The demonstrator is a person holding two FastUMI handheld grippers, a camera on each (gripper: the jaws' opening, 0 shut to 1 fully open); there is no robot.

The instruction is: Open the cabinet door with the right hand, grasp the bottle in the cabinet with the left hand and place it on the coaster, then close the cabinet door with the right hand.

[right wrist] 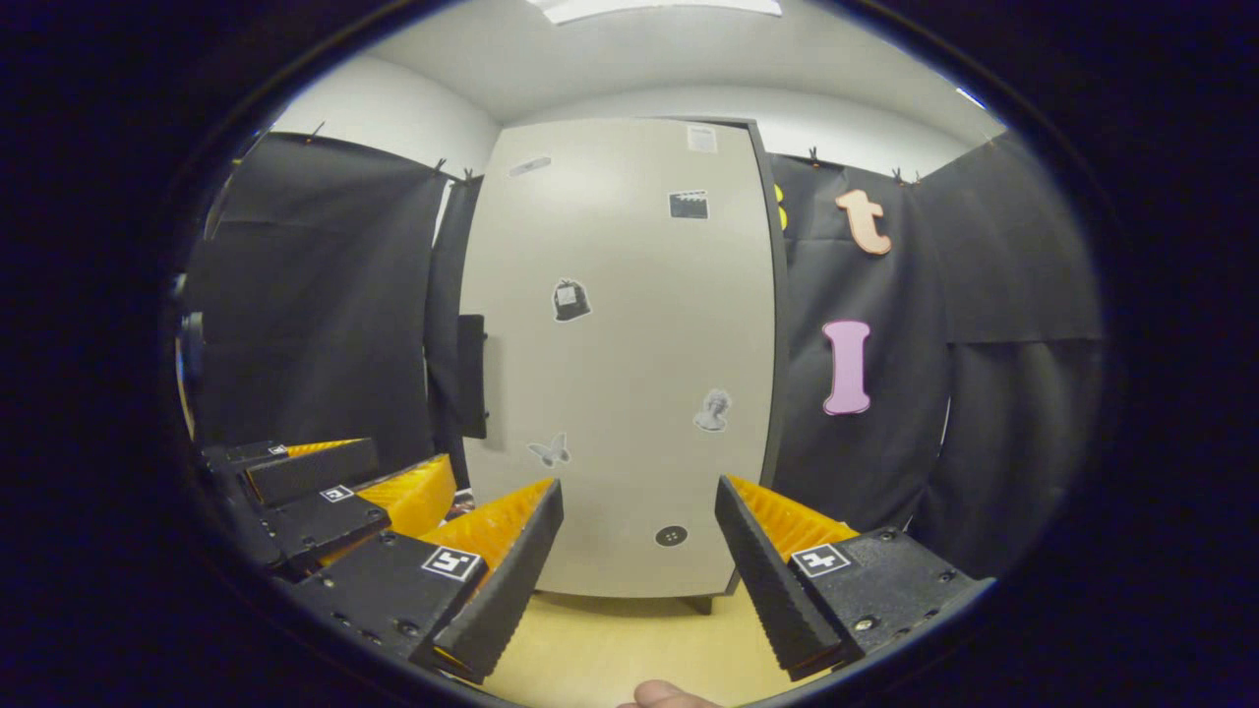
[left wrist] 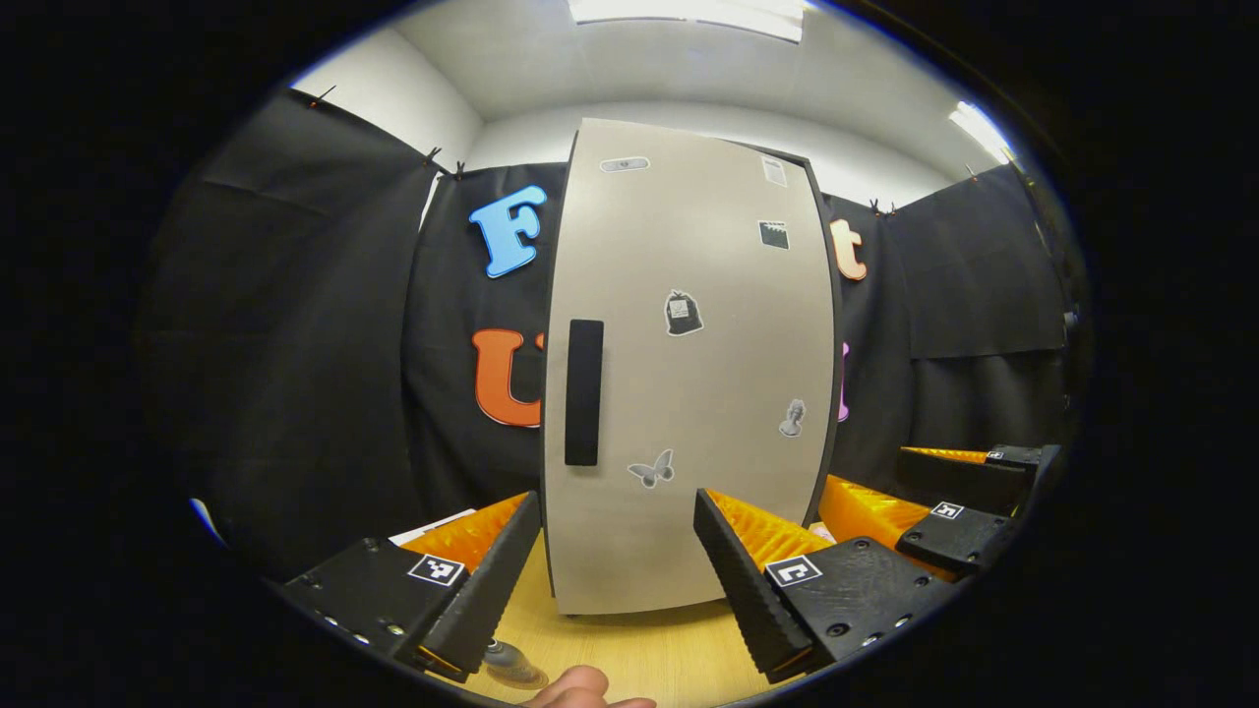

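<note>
Both grippers empty, fingers wide: left gripper (left wrist: 618, 570), right gripper (right wrist: 637, 560), side by side over the wooden table (left wrist: 639, 654). Cabinet door (left wrist: 689, 374) shut, handle (left wrist: 583, 391) untouched; bottle presumably behind it. All steps left. Black cloth wall (right wrist: 984, 393) behind, white ceiling above.

A pale yellow wooden worktop (left wrist: 639, 659) runs beneath both claws. Standing on it straight ahead of the left claw (left wrist: 618, 570) is a tall light-grey cabinet with a closed, sticker-dotted door (left wrist: 689, 393), its base just beyond the fingertips. Below the left claw's left finger, a small round greyish object (left wrist: 507, 661) rests on the wood; it's too cut off to identify.
</note>
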